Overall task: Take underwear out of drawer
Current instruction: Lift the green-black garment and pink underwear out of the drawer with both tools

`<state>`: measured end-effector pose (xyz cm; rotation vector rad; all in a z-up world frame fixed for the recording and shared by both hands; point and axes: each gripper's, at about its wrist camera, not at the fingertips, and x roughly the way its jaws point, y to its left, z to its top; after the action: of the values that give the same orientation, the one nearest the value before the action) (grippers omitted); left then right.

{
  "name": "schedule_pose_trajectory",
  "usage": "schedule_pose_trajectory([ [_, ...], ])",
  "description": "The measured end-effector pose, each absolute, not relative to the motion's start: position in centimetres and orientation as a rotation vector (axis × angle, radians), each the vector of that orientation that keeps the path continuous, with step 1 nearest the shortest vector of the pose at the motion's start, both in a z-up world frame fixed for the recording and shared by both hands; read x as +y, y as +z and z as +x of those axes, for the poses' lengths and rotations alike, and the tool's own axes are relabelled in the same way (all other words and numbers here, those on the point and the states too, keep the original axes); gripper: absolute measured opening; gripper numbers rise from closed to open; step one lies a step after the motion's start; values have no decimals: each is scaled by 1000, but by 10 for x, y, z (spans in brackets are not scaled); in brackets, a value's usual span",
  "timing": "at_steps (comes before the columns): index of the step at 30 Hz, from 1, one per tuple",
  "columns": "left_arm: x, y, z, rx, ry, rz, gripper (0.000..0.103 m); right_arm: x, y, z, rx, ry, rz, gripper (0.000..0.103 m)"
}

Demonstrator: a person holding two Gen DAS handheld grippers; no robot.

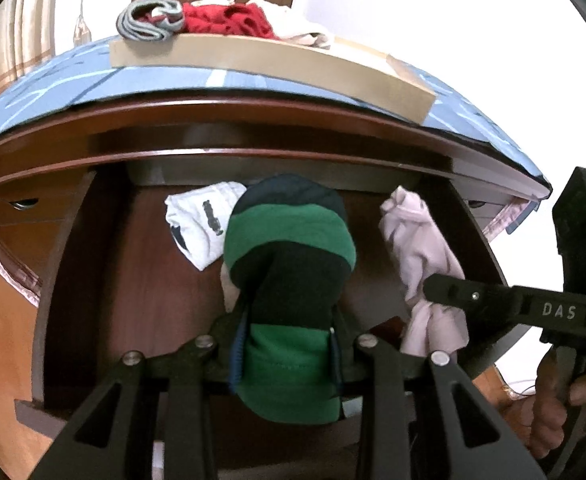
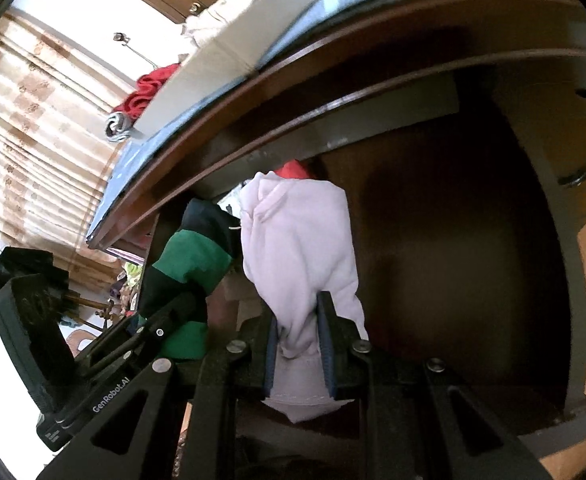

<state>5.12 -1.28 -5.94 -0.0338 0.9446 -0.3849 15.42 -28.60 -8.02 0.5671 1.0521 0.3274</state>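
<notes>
Fabric in both jaws: my left gripper [image 1: 289, 344] is pinching the green striped underwear [image 1: 289, 248], my right gripper [image 2: 299, 344] is pinching the pale pink underwear [image 2: 301, 240], both dangling over the open drawer [image 1: 105, 264]. Risk, as I judge it: loose tails snagging the drawer's front edge, or thin cloth slipping from the pads. A white piece [image 1: 203, 220] lies on the drawer floor. Above, a cardboard tray [image 1: 277, 64] of garments sits on the blue-covered bench [image 1: 53, 84]; curtains [image 2: 33, 128] hang at the left.

Both wrist views look steeply down, close, into the same open drawer [image 1: 93, 280].
</notes>
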Motion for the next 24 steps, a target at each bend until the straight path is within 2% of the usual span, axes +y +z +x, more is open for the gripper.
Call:
schedule_pose_trajectory([
  [24, -12, -25, 16, 805, -411, -9, 31, -296, -43, 120, 908, 351, 528, 19],
])
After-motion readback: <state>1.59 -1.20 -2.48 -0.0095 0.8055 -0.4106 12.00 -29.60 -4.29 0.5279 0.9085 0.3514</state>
